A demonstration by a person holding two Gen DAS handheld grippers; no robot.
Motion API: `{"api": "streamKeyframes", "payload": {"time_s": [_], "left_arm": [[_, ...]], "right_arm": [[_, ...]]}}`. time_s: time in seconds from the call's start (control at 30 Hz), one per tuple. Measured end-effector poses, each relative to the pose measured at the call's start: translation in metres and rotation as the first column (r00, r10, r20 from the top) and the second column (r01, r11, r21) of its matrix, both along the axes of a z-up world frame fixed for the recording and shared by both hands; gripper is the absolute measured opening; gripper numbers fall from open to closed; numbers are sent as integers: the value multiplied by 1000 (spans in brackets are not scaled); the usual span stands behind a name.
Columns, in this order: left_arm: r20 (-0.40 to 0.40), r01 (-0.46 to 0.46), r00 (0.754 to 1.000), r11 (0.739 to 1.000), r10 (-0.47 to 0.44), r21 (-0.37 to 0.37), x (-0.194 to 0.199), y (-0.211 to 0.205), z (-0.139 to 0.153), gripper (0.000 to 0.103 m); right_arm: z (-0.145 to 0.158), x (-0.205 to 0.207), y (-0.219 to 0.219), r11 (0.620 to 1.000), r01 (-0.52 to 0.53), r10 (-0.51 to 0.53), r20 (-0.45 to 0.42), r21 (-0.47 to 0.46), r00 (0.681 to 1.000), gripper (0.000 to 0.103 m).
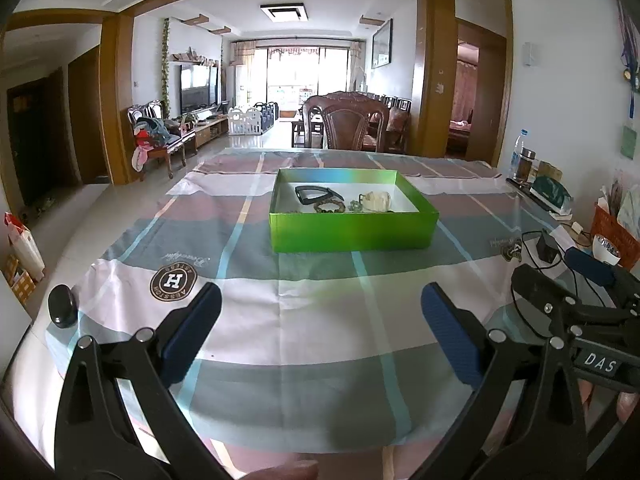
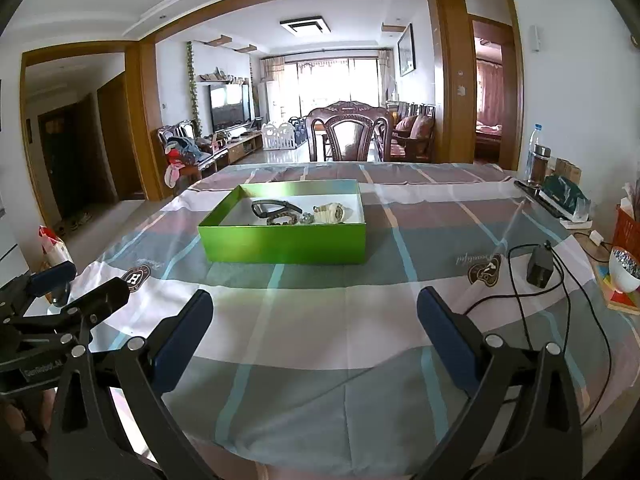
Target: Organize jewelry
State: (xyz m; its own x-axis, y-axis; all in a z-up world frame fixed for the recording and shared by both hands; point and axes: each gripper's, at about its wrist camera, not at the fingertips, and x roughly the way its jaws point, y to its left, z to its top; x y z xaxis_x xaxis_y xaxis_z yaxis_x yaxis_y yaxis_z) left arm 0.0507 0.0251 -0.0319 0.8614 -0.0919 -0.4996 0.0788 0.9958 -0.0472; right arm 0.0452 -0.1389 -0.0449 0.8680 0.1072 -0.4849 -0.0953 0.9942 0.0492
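A green box sits mid-table on the striped cloth. Inside it lie a black band, a brown bead bracelet, a small greenish piece and a cream watch-like item. My left gripper hovers open near the table's front edge, well short of the box, nothing between its blue pads. My right gripper is open too, likewise empty, beside the left one, with the box ahead to its left.
A black adapter with trailing cable lies on the right. A white bowl, orange basket, bottles and a green bag crowd the right edge. A black knob-like object sits at front left. A wooden chair stands beyond the table.
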Motion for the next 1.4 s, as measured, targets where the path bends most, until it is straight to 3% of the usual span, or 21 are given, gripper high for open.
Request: {"api": "streamKeyframes", "payload": {"time_s": [1.4], "left_arm": [[-13,20,1000,1000,-20,-8,7,1,-16,99]], "right_arm": [[-9,1,-2,1000,6,-6,-10,-1,1000,100]]}}
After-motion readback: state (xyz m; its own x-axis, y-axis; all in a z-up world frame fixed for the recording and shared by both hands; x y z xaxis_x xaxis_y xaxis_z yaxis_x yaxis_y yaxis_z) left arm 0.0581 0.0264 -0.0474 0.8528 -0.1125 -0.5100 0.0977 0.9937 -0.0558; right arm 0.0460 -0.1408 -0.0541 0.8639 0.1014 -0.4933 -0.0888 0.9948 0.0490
